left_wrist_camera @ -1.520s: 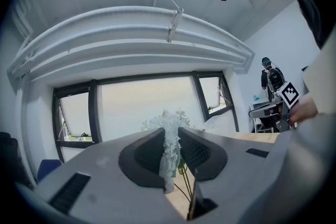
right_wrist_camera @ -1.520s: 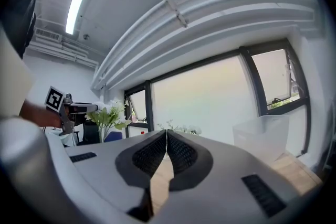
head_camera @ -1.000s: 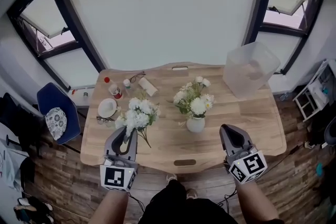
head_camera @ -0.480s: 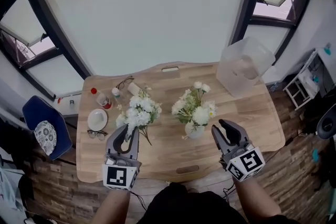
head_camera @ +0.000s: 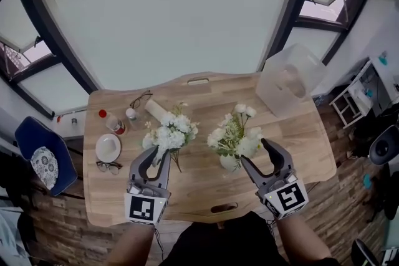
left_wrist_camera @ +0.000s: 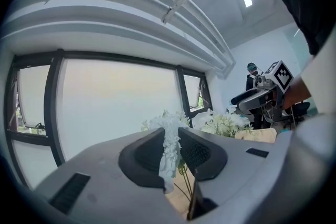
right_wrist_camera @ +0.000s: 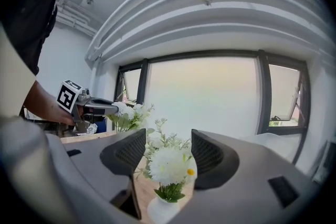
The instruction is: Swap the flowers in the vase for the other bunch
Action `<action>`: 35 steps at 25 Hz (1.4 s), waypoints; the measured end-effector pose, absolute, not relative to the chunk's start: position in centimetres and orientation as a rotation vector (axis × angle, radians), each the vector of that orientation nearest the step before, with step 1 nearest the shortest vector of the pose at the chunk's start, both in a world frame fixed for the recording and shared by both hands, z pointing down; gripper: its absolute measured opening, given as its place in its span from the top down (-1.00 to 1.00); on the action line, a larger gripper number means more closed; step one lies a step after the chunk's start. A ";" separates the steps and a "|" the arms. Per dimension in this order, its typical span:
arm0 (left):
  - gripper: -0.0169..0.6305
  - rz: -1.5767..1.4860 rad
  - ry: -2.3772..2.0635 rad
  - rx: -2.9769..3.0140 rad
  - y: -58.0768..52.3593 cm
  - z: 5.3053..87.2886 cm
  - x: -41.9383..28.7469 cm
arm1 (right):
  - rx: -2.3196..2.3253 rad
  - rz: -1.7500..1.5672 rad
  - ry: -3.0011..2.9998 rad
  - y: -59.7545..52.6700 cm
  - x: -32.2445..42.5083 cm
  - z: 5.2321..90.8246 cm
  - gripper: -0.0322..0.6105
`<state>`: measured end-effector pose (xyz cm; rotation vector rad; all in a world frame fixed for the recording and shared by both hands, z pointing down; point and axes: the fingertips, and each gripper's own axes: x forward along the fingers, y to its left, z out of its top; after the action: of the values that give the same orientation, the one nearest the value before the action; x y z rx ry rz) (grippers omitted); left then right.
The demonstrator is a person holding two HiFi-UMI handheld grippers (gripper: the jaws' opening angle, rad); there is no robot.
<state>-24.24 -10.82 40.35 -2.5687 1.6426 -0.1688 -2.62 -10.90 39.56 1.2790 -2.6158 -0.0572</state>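
My left gripper (head_camera: 159,157) is shut on the stems of a loose bunch of white flowers (head_camera: 168,134). In the left gripper view the pale stalk (left_wrist_camera: 169,149) is pinched between the dark pads. A small white vase (head_camera: 228,162) stands mid-table and holds the other bunch (head_camera: 237,134). My right gripper (head_camera: 259,156) is just right of the vase, its jaws opening. In the right gripper view that vase bunch (right_wrist_camera: 168,165) shows in the gap between the jaws, with the pads clear of it and the vase (right_wrist_camera: 160,210) below.
The wooden table (head_camera: 199,187) also carries a clear plastic box (head_camera: 290,81) at the back right. At the left are a white dish (head_camera: 108,147), glasses (head_camera: 106,166), two small bottles (head_camera: 107,121) and a pale roll (head_camera: 156,110). A blue chair (head_camera: 40,156) stands beside the table.
Both grippers have moved forward over the table. The right jaws have gone from shut to wide apart near the vase bunch. The left still carries its bunch.
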 end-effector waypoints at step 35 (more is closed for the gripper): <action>0.72 -0.282 1.931 -2.361 -9.7 39.6 -24.7 | 1.007 0.087 -2.722 -12.9 -1.1 43.4 0.55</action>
<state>-24.72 -9.71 39.65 -2.3614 1.9309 -0.2818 -1.09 -12.89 43.39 1.0073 -2.7215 0.0869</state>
